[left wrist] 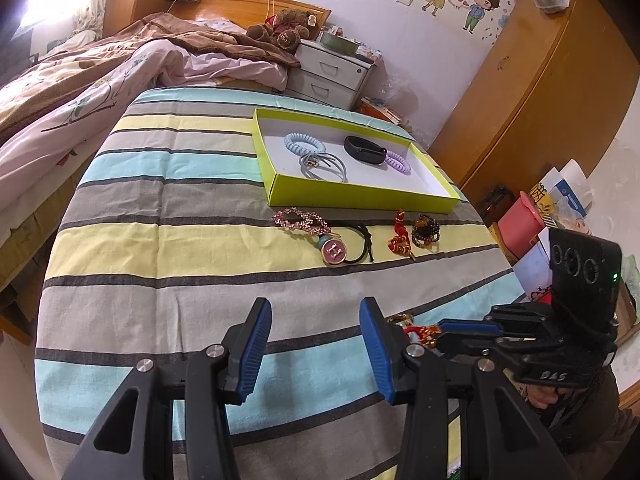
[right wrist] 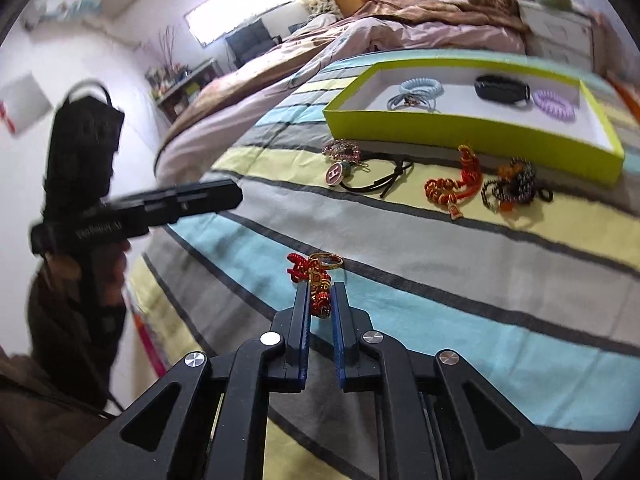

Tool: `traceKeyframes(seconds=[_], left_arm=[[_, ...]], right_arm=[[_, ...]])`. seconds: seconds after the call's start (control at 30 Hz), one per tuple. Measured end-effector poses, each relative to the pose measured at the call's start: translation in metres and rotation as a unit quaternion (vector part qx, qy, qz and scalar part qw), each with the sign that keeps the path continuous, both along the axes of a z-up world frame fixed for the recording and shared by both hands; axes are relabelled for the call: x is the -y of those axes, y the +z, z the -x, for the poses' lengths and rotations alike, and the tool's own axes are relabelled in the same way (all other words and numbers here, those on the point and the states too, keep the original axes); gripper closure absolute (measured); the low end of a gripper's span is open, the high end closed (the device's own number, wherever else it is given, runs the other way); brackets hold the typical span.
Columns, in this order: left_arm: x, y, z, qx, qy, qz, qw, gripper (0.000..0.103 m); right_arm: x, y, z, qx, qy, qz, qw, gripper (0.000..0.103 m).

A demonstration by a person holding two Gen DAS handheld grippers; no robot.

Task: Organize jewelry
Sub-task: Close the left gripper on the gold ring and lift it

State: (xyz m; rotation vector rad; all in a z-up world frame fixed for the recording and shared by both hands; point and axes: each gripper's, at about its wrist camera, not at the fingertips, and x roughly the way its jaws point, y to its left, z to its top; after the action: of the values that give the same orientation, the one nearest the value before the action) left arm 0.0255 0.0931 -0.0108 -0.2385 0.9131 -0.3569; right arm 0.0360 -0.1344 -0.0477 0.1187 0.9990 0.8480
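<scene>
On a bed spread with a striped sheet [left wrist: 168, 240], the right gripper [right wrist: 321, 300] pinched a red-and-gold charm [right wrist: 318, 280], its 2 blue pads pressed against the knotted cord on either side. A gold ring at the charm's far end lay on a turquoise stripe just beyond the fingertips. The charm appeared to rest on the sheet still, though the view was too soft to be sure.

The left gripper [left wrist: 316, 344] hung spread and empty above the near part of the sheet, just beside the right one, nothing between its pads. A person's hand and dark sleeve showed behind each tool.

Farther up the bed sat a lime-green box lid [left wrist: 360, 198], white inside. It held a pale blue coil hair tie [left wrist: 304, 143], a grey hair ring [left wrist: 324, 166] touching it, a black wristband [left wrist: 365, 149] and a lilac coil hair tie [left wrist: 398, 162] just beside the band.

Along the lid's near wall, 4 pieces lay in a row on a yellow stripe: a pink rhinestone clip [left wrist: 298, 220], a black cord with a round pink pendant [left wrist: 334, 251], a second red-and-gold charm [left wrist: 401, 237] and a dark beaded bracelet [left wrist: 426, 232]. All 4 lay well apart from the pinched charm.

A rumpled pink quilt [left wrist: 80, 92], a brown teddy bear [left wrist: 286, 28] and a white bedside cabinet [left wrist: 328, 72] filled the background.
</scene>
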Motion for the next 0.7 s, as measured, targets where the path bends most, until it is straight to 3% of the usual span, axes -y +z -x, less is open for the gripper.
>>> traceKeyframes(seconds=[0.1,0.2,0.4,0.7], left_arm=[[0.002,-0.001,-0.001,-0.002,-0.001,-0.001,1.0,0.057],[0.003,-0.002,-0.001,-0.003,-0.004,0.0,1.0,0.057],[0.013,-0.006,-0.002,-0.006,-0.02,0.0,0.9998,0.057],[0.059,-0.014,0.0,-0.004,-0.086,-0.036,0.9956,0.057]], right_arm=[[0.004,0.013,0.005,0.03,-0.013,-0.007,0.999,0.093],[-0.002,0.024,0.013,0.088,-0.029,0.058,0.994,0.093],[0.017,0.027,0.005,0.061,-0.048,0.024,0.997,0.093],[0.042,0.034,0.002,0.072,-0.1,0.022,0.992,0.093]])
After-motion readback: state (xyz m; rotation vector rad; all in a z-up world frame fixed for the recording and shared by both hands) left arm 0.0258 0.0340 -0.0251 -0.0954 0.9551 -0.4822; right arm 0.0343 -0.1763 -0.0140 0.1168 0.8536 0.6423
